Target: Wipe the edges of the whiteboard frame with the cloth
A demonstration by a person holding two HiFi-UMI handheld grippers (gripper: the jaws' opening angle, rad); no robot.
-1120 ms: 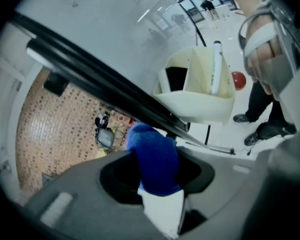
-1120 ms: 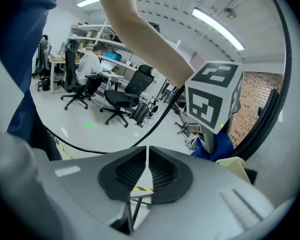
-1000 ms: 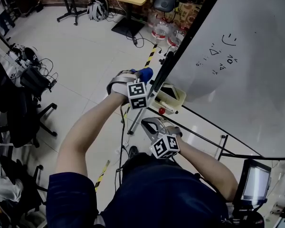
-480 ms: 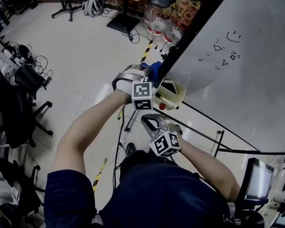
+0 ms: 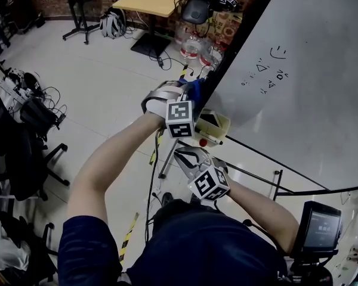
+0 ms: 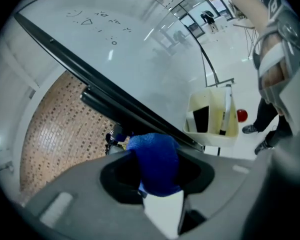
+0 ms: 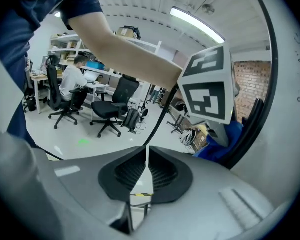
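Left gripper (image 6: 155,179) is clenched on a bunched, fuzzy blue cloth (image 6: 152,154), apparently touching the black whiteboard frame edge (image 6: 115,91). Right gripper (image 7: 146,171) has its ribbed grey pads pressed together with nothing between. Versus one second ago, the cloth sits slightly higher along the frame.

Blue cloth (image 6: 156,163), blk frame (image 5: 241,40), wht board (image 5: 322,112)
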